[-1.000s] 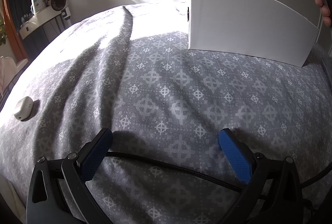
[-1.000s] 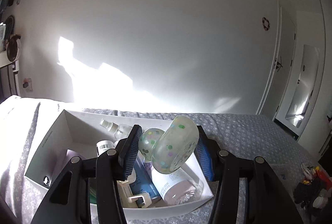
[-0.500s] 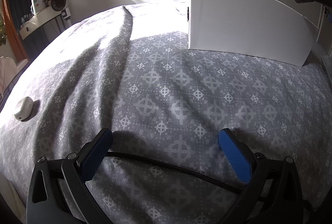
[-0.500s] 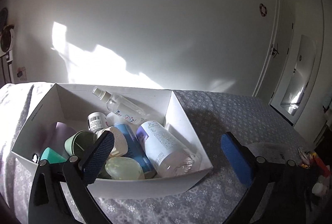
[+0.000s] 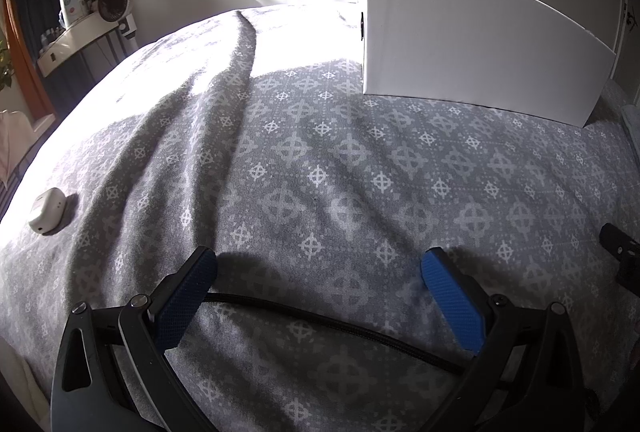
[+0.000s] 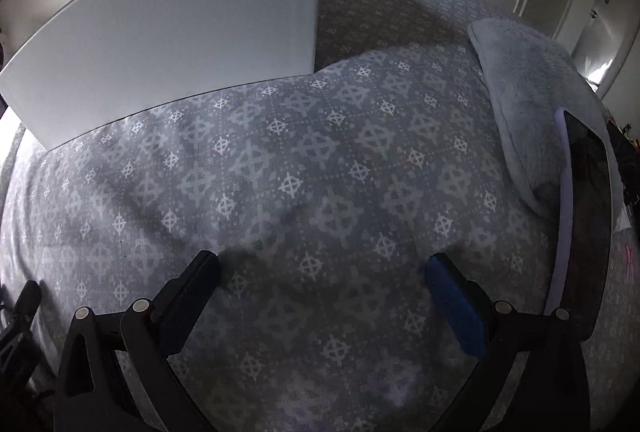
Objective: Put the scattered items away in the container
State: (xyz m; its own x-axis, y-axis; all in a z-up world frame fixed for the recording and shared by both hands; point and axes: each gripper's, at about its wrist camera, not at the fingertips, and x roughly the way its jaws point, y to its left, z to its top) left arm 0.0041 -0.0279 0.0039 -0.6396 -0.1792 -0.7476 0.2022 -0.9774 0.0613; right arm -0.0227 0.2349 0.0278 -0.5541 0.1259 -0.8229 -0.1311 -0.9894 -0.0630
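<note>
The white box (image 5: 472, 48) stands on the grey patterned bedspread (image 5: 320, 160) at the far right of the left wrist view; only its outer wall shows, its contents are hidden. It also shows in the right wrist view (image 6: 176, 32), far left. My left gripper (image 5: 320, 272) is open and empty, low over the bedspread. My right gripper (image 6: 324, 272) is open and empty, low over the bedspread in front of the box. A small white case (image 5: 47, 210) lies on the bed at the far left.
A black cable (image 5: 320, 320) runs across the bedspread between the left fingers. A grey fluffy pillow (image 6: 528, 104) and a dark phone (image 6: 588, 224) lie at the right. A shelf with a fan (image 5: 80, 20) stands beyond the bed's left edge.
My right gripper opened and let the spotted item go into the box, then dropped down to the bedspread in front of the box. The left gripper has not moved.
</note>
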